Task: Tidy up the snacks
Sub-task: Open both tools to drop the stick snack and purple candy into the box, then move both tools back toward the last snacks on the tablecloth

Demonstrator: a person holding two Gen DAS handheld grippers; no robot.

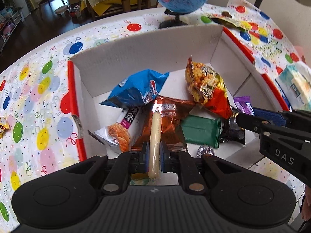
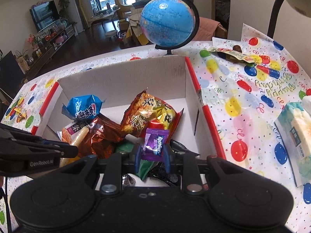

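Sausage stick (image 1: 155,141) sits clamped in the left gripper (image 1: 154,155) at lower centre, purple candy (image 2: 154,144) pinched in the right gripper (image 2: 152,160), both seemingly over the box (image 1: 136,58).

Left gripper (image 1: 155,151): black body, blue pads, silver screws. Right gripper (image 2: 153,151): same, white "DAS" marking on side.

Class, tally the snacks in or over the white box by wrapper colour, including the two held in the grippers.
Blue bag: 1
Orange: copper bag, noodle bag: 2
White pack: 1
Green pack: 1
Black pack: 1
Silver sweet: 1
Purple candy: 1
Pale sausage: 1
Total: 9
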